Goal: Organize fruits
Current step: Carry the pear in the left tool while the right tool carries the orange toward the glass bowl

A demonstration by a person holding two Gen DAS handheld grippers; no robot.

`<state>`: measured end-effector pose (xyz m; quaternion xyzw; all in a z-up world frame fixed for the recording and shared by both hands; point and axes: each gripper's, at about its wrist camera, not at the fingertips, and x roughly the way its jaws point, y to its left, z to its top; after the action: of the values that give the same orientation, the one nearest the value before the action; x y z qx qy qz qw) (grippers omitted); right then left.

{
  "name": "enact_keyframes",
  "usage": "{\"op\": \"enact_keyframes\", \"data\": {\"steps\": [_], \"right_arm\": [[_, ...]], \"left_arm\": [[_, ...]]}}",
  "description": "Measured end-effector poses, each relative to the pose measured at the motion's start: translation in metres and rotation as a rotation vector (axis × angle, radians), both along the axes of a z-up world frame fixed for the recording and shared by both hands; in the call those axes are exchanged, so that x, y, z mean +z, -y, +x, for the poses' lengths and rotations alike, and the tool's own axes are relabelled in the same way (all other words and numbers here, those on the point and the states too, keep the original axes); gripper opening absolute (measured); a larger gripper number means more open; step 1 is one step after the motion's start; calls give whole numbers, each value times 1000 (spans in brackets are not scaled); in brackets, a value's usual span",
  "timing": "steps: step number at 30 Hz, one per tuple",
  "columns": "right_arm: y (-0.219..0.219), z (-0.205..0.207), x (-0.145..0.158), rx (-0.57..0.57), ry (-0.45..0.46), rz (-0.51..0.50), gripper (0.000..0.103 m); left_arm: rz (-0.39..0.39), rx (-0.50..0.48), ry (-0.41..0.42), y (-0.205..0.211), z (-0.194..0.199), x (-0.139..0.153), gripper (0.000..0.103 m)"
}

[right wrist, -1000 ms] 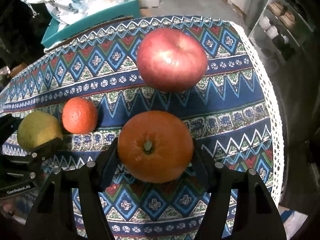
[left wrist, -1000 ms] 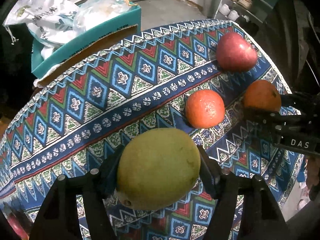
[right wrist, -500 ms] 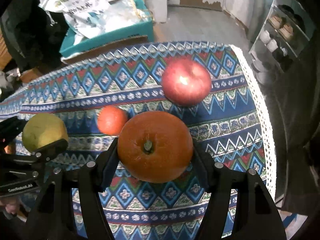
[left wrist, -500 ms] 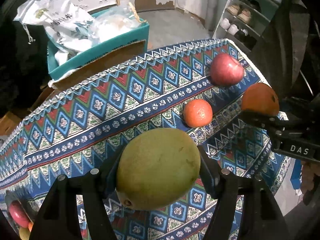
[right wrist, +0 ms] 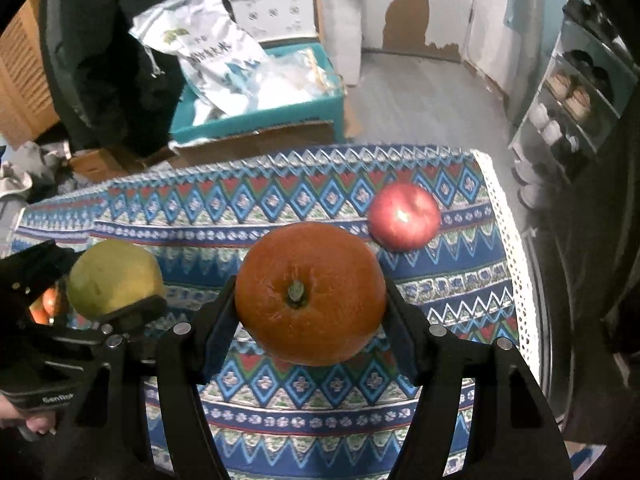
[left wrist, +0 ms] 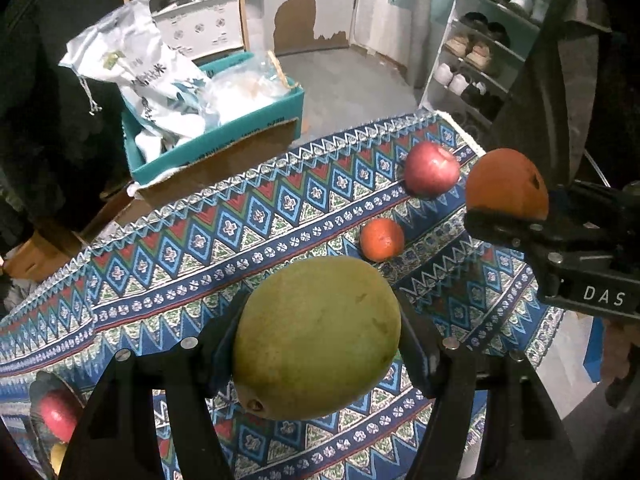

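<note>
A teal box [left wrist: 224,136] holding a white printed bag [left wrist: 148,76] sits beyond the patterned tablecloth's [left wrist: 200,236] far edge; shoe shelves [left wrist: 476,64] line the wall.

A dark bowl [left wrist: 40,392] of fruit is cut off at the edge.

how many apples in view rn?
2. One red apple sits on the tablecloth near its far right corner. A second red fruit, likely an apple, sits in a dish at the left wrist view's bottom-left edge; more may be hidden there.
</note>
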<state>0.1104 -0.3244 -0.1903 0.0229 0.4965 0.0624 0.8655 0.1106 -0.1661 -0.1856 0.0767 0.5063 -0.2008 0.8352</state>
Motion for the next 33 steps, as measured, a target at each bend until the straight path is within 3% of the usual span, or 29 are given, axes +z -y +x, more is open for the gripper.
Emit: {"op": "enact_keyframes", "data": {"steps": [15,33], "right_arm": [[-16,-18,44,42,89,12,67],[-43,-24,77,120,167,32,67]], "left_arm": [[-39,49,75,-32,-19,51,71],[-117,94,116,-61,-33,88,71]]}}
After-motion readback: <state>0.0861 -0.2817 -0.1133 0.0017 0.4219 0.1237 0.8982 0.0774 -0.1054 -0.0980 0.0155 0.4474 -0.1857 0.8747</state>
